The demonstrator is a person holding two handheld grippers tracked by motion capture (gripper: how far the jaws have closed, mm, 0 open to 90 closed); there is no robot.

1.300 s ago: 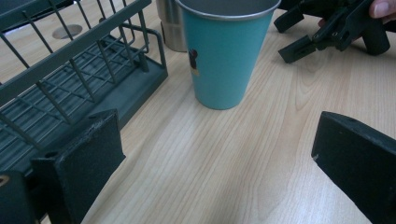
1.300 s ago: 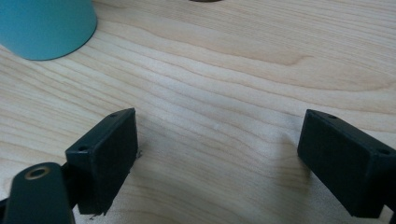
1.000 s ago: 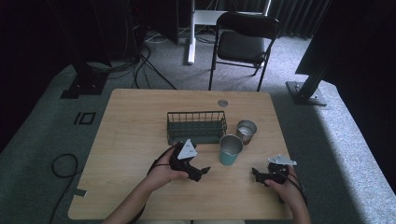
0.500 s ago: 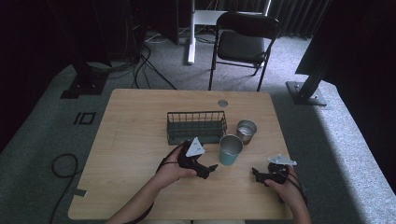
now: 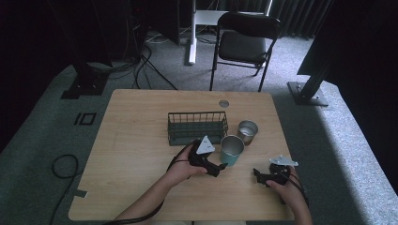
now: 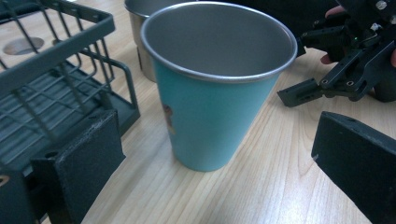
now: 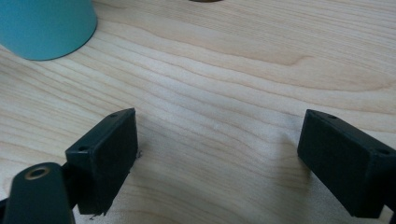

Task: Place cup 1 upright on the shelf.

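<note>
Over the last second the left gripper point(image 5: 220, 166) has slid forward to the teal cup point(image 6: 212, 88); jaws spread, the cup now sits upright between them, untouched. Looks like a grasp is next. Right gripper point(image 5: 259, 174) has stayed spread, resting on the desk point(image 5: 136, 140), cup ahead-left of it.

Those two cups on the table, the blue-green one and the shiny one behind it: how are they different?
The teal cup has a coloured outside with a bare metal rim; the silver cup is plain metal all over. The teal cup looks taller and wider than the silver cup. The teal cup stands nearer the person, right in front of the open left gripper; the silver cup sits farther back, beside the wire basket. Both stand upright, mouths up, on the wooden table.
</note>
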